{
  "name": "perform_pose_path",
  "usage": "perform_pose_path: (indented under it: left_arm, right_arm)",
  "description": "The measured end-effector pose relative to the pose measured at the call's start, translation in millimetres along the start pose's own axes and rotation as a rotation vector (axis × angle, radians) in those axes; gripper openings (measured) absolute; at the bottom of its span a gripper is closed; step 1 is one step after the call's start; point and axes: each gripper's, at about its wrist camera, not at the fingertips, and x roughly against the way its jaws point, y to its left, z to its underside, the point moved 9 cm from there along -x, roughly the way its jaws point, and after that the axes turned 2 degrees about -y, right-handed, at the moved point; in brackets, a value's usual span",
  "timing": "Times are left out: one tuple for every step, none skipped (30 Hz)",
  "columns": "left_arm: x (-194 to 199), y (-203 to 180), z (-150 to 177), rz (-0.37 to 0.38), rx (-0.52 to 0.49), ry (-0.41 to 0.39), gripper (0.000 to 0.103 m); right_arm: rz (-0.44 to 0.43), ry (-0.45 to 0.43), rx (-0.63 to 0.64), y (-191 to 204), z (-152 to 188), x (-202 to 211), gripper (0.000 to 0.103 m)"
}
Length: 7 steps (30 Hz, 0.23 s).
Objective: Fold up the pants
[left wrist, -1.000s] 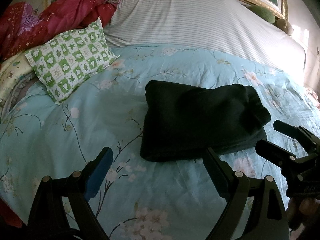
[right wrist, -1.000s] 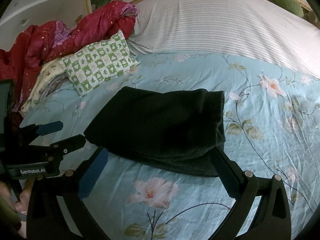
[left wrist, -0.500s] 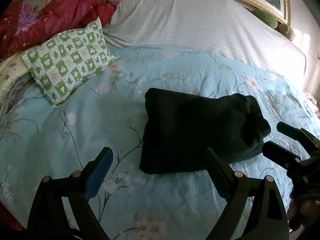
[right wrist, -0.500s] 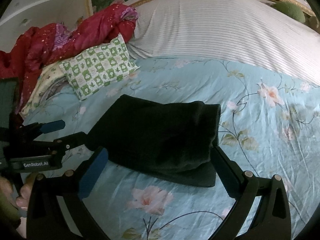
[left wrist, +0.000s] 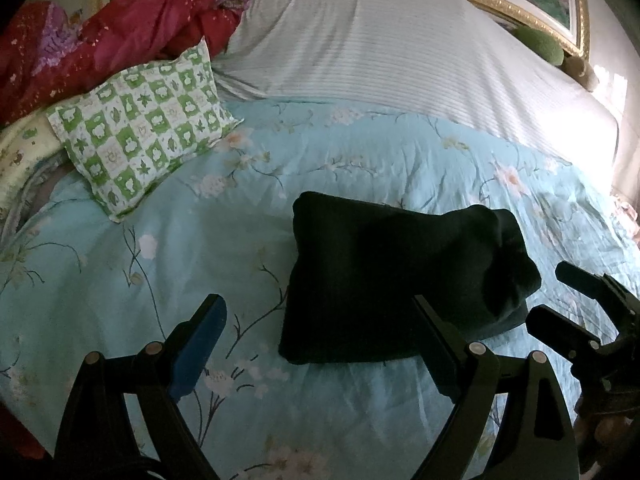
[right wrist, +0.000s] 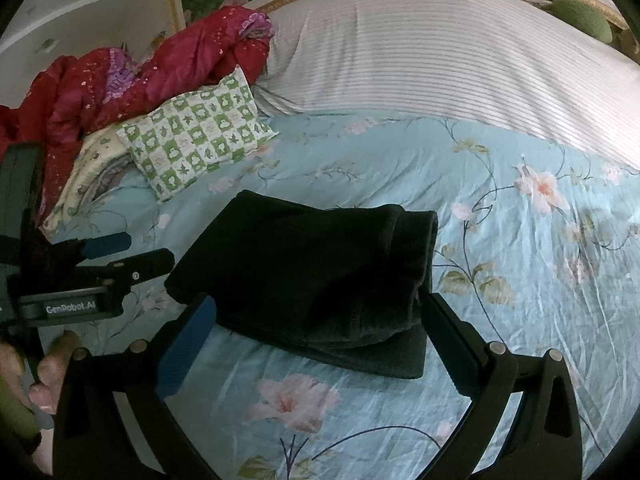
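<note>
The dark pants [left wrist: 392, 280] lie folded into a thick rectangular bundle on the light-blue floral bedspread [left wrist: 120, 280]. In the right wrist view the pants [right wrist: 312, 272] show stacked layers along their near edge. My left gripper [left wrist: 320, 344] hovers open just in front of the bundle's near left corner, nothing between its fingers. My right gripper [right wrist: 316, 340] is open too, held above the bundle's near edge without touching it. Each gripper appears in the other's view: the right gripper [left wrist: 576, 304] at the right, the left gripper [right wrist: 120, 256] at the left.
A green-and-white checked pillow [left wrist: 140, 136] lies at the back left, beside a crumpled red quilt [left wrist: 112, 40]. A striped white cover [left wrist: 400, 52] spans the head of the bed under a gold-framed headboard [left wrist: 500, 0]. A hand [right wrist: 40, 380] holds the left tool.
Both grippers have drawn back and risen slightly from the folded pants, which look a little farther away. The bundle has not moved and both grippers stayed open.
</note>
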Motion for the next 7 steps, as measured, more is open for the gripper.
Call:
perform_pose_path:
  left_arm:
    - [0.1, -0.5, -0.5, 0.002, 0.000, 0.003, 0.092]
    - [0.0, -0.9, -0.5, 0.003, 0.001, 0.006, 0.092]
    - [0.2, -1.1, 0.1, 0.002, 0.001, 0.008, 0.092]
    - [0.5, -1.3, -0.1, 0.000, 0.001, 0.008, 0.092]
    - [0.7, -1.6, -0.1, 0.000, 0.001, 0.010, 0.092]
    - [0.7, -2.0, 0.0, 0.001, 0.001, 0.012, 0.092]
    - [0.7, -2.5, 0.5, 0.000, 0.001, 0.016, 0.092]
  right_arm:
    - [-0.005, -0.002, -0.003, 0.2, 0.1, 1.1, 0.102]
    - [-0.007, -0.001, -0.004, 0.4, -0.6, 1.2, 0.102]
    - [-0.007, -0.002, -0.004, 0.2, -0.9, 1.8, 0.102]
    - [-0.008, -0.003, -0.003, 0.3, -0.9, 2.0, 0.102]
    - [-0.011, -0.004, -0.004, 0.5, -1.1, 2.2, 0.102]
    - [-0.013, -0.004, -0.007, 0.4, -1.7, 2.2, 0.102]
    - [-0.018, -0.003, -0.011, 0.6, -1.7, 1.9, 0.102]
